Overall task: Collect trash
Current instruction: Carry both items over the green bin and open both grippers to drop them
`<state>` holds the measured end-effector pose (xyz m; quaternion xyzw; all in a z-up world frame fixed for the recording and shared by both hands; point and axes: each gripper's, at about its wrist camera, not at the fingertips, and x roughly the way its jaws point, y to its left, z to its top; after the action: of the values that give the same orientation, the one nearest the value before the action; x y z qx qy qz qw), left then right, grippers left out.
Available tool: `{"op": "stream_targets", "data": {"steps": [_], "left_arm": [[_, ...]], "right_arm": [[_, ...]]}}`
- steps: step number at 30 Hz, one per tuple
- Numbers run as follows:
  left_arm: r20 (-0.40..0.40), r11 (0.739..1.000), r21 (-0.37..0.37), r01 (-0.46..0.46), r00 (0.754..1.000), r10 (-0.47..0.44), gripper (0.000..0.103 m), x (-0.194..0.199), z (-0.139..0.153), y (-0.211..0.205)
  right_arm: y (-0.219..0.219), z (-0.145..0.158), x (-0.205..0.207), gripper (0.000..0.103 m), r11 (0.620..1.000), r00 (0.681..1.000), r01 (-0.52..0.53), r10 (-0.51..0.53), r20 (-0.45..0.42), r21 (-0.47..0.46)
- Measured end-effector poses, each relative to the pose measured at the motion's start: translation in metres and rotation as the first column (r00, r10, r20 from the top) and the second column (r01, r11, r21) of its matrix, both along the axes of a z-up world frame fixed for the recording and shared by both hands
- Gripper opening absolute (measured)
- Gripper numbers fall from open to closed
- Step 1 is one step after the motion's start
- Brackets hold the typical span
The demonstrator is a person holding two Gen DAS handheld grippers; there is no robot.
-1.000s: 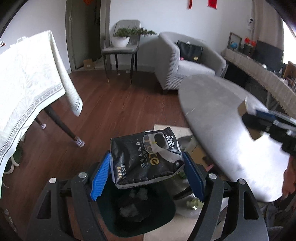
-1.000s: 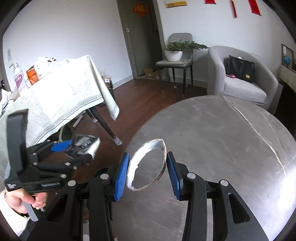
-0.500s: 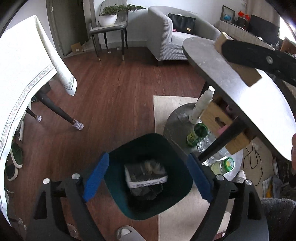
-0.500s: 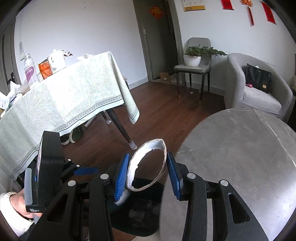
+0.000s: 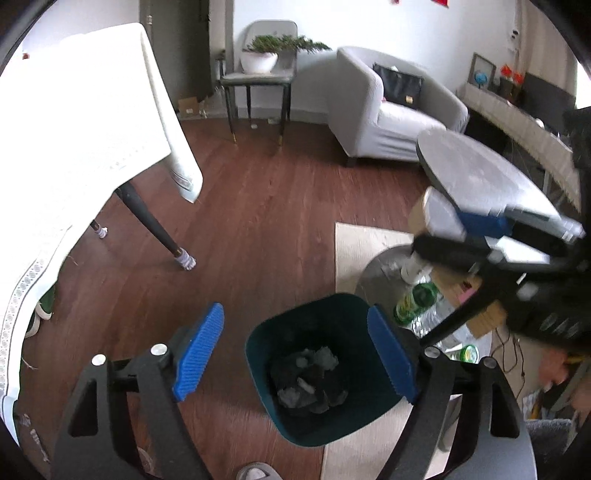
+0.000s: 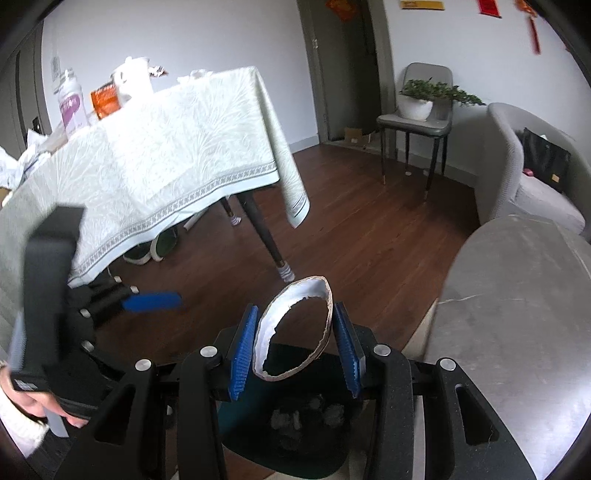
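your left gripper (image 5: pixel 295 358) hangs empty by the dark green bin (image 5: pixel 380 398), its jaws closing on nothing. the bin on the floor holds crumpled trash (image 5: pixel 308 380). your right gripper (image 6: pixel 295 339) is clenched on a torn cardboard ring (image 6: pixel 266 321), held above the bin, beside the grey round table (image 6: pixel 517 314).

Right tongs (image 5: pixel 480 236) motion-blurred, edge-cropped

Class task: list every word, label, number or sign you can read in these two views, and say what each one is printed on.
None can be read.
Red hangings on the wall: blurred.
Orange packet and white bottle on the clothed table: print too small.
Green bottle label: too blurred.
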<state>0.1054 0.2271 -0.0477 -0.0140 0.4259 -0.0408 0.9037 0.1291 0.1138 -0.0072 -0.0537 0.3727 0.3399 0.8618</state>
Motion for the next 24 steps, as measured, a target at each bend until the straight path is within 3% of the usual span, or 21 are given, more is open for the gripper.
{"op": "stream_targets", "data": {"steps": [13, 17, 20, 24], "left_arm": [[0.140, 0.992, -0.090, -0.089, 0.985, 0.101, 0.060, -0.012, 0.043, 0.027], [0.174, 0.991, -0.100, -0.092, 0.979, 0.108, 0.058, -0.014, 0.055, 0.028], [0.189, 0.990, -0.106, -0.088, 0.976, 0.107, 0.058, -0.016, 0.061, 0.027], [0.207, 0.991, -0.101, -0.083, 0.973, 0.102, 0.058, -0.019, 0.068, 0.022]], "right_arm": [[0.032, -0.036, -0.002, 0.042, 0.994, 0.994, -0.078, 0.071, -0.080, -0.080], [0.039, -0.047, -0.006, 0.043, 0.988, 0.990, -0.104, 0.092, -0.108, -0.115], [0.038, -0.050, -0.011, 0.062, 0.985, 0.989, -0.117, 0.103, -0.110, -0.128], [0.031, -0.043, -0.015, 0.063, 0.987, 0.990, -0.110, 0.098, -0.104, -0.113]]}}
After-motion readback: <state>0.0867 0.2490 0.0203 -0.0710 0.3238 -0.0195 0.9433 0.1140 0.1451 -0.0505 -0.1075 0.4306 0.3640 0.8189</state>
